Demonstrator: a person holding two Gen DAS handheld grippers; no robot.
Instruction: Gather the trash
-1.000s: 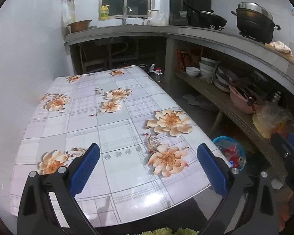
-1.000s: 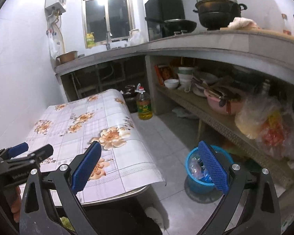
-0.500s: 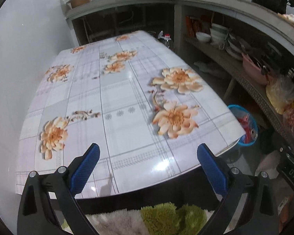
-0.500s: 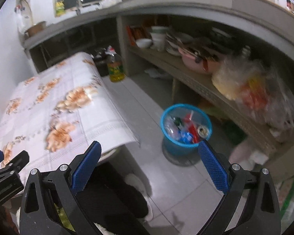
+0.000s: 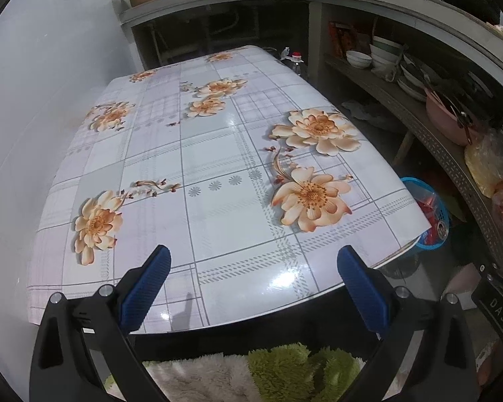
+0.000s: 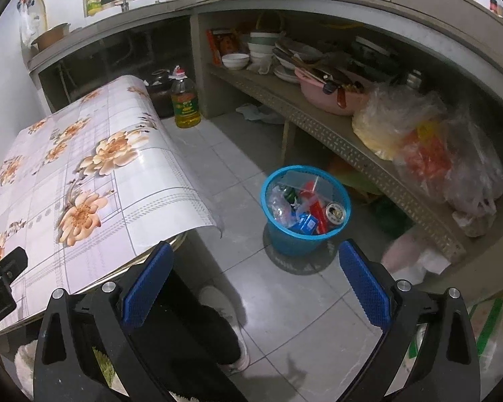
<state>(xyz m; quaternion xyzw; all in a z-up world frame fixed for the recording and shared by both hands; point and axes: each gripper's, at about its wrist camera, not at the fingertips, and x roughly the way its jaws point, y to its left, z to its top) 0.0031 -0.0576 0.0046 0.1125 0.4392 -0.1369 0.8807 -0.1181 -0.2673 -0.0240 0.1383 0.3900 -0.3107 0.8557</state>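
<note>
Blue plastic bin [image 6: 304,214] stands on the grey tiled floor [image 6: 224,154], between the table [image 6: 84,167] and the low shelf [image 6: 335,134]. Bin holds the trash: a can [image 6: 335,212] with its end facing up, red and blue wrappers, clear plastic. In the left wrist view only a slice of the same bin [image 5: 434,214] shows past the table's right edge.

Right gripper [image 6: 255,284] hangs above the floor, near side of the bin, jaws spread wide, nothing between the blue pads [image 6: 147,284]. Left gripper [image 5: 253,288] hangs over the near edge of the table, jaws also wide apart, empty.

Table is covered by a glossy cloth [image 5: 218,167] with a grey check and orange flowers; no items lying on it. Cloth corner overhangs toward the bin in the right wrist view.

Oil bottle [image 6: 185,100] with a green label stands on the floor by the table's far corner, a dark jar just behind it. Shelf carries white bowls [image 6: 235,61], a pink basin [image 6: 332,95] with utensils, and plastic bags [image 6: 426,144] with yellow and orange contents.

Person's dark trouser leg and a white shoe [image 6: 224,318] show below the right gripper. Fuzzy green and white fabric [image 5: 278,375] sits at the bottom of the left wrist view.
</note>
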